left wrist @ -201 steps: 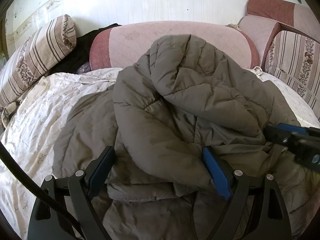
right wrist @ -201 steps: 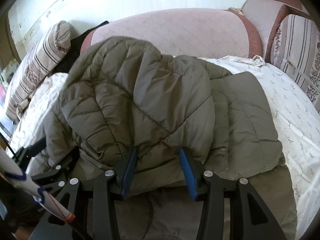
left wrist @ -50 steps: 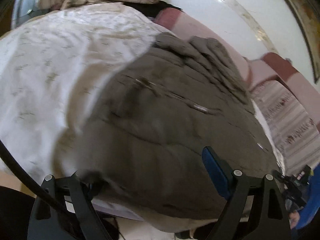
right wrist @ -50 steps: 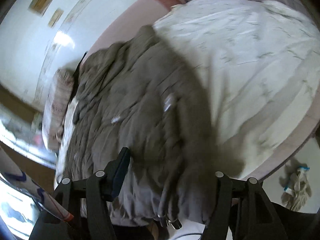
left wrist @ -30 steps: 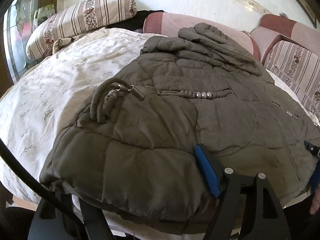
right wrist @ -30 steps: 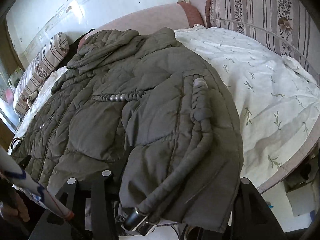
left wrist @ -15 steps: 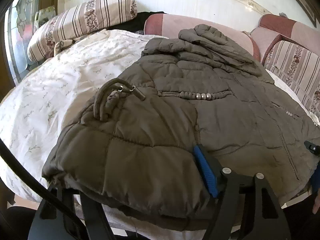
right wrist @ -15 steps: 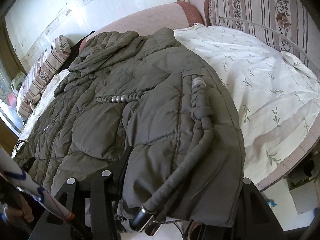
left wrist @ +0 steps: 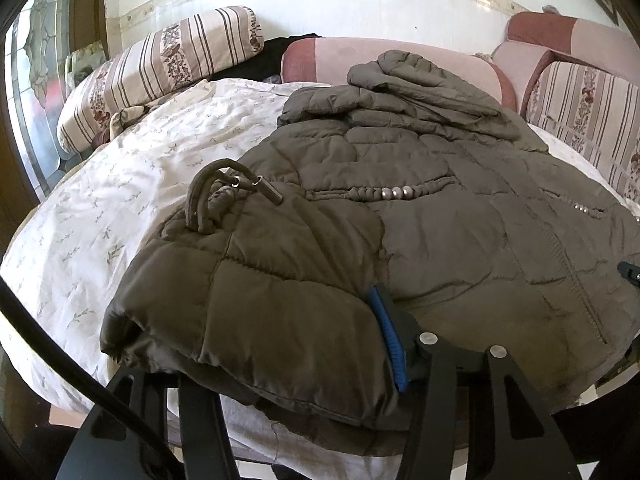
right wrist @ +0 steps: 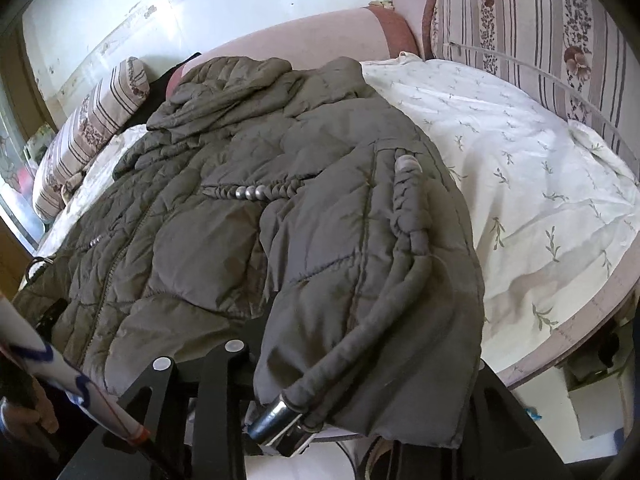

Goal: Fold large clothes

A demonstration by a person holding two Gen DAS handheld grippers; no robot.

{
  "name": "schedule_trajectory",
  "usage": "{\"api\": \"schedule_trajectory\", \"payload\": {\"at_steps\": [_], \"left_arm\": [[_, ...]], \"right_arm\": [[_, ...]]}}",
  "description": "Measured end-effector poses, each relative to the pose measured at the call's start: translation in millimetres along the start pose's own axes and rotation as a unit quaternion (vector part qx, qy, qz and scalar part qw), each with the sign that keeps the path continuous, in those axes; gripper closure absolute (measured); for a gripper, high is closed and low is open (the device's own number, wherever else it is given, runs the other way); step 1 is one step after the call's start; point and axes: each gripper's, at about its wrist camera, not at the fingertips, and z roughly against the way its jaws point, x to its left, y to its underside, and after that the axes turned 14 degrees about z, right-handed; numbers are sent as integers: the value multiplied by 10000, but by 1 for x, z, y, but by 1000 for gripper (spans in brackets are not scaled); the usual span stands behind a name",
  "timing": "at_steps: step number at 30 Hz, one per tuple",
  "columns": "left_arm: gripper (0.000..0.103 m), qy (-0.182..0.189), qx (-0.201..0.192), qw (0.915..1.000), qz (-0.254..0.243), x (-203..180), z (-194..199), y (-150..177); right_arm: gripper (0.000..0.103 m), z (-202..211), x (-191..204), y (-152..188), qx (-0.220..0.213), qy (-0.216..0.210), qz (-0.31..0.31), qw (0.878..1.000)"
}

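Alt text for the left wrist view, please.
An olive quilted jacket lies spread on a floral bedsheet; the left gripper is closing on its near hem corner, with striped cushions behind.

A home bedroom (lived-in): floral bedsheet (left wrist: 132, 184), striped bolster (left wrist: 160, 68), padded headboard (left wrist: 352, 56).

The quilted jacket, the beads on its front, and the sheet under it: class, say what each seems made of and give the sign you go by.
Jacket: probably thin synthetic shell over padding; matte olive, puffy stitched panels, fine creases.
Beads: look metal or metal-coated; silvery, with bright glints.
Sheet: seems woven cotton or a blend; matte cream, sprig print, soft wrinkles.
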Motion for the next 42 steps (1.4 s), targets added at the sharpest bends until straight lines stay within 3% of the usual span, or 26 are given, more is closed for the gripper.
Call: {"api": "schedule_trajectory", "payload": {"at_steps": [5,17,18,20,23,34,42], "left_arm": [[49,-42,-10,10000,-47,-1,-1,1],[48,-158,-70,9997,-193,-5,-1,3],[48,-173,-81,9996,-212,-5,-1,3],[48,-192,-97,9995,-244,-5,-1,4],[49,-203,-138,9993,-278,-6,1,4],[71,-22,-472,9978,-469,-13,19,2],[74,127,-549,9977,-380,-10,43,-2]], "right_arm": [[47,-4,-5,2,98,56,-114,9999],[39,-6,0,-1,193,366,-26,9991],[42,-6,0,-1,175,357,-26,9992],[60,-3,3,-1,67,185,9,9998],[66,-1,9,-1,-17,257,168,9995],[77,16,7,-7,-383,147,185,9990],[79,41,11,-10,-675,106,283,9973]]}}
